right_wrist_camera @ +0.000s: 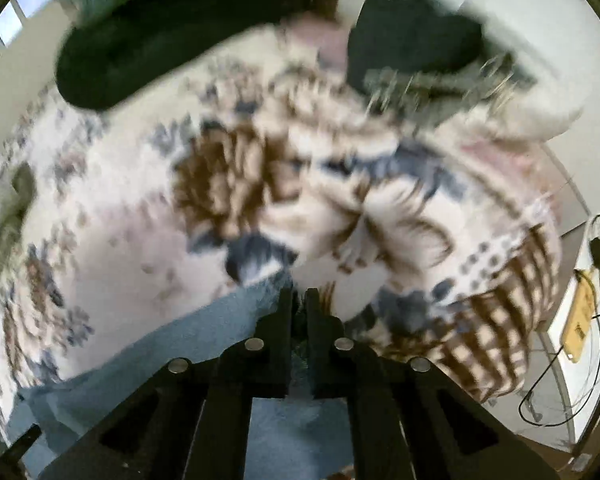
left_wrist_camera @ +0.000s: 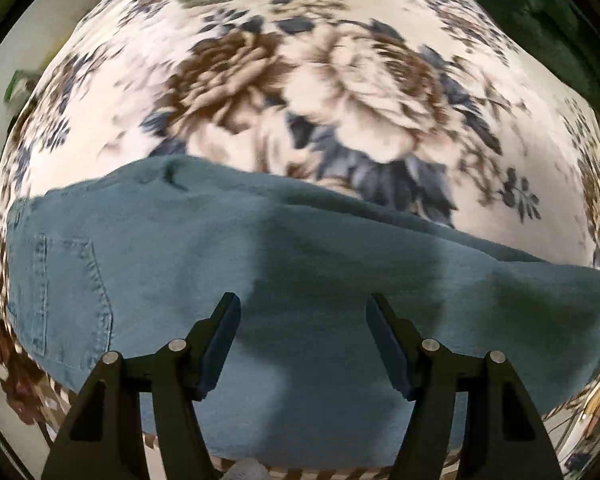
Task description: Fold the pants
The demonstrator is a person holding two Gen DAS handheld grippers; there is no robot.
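From the left wrist, the left gripper (left_wrist_camera: pixel 300 308) hangs with jaws apart and empty above the blue denim pants (left_wrist_camera: pixel 160 248), spread on the floral fleece blanket (left_wrist_camera: pixel 340 80) ahead. From the right wrist, the right gripper (right_wrist_camera: pixel 299 300) is closed tight; pants fabric lies below it, though whether it is pinched is unclear.

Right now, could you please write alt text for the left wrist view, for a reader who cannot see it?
Blue denim pants lie on a floral blanket, back pocket at left. The open left gripper hangs above them, holding nothing.
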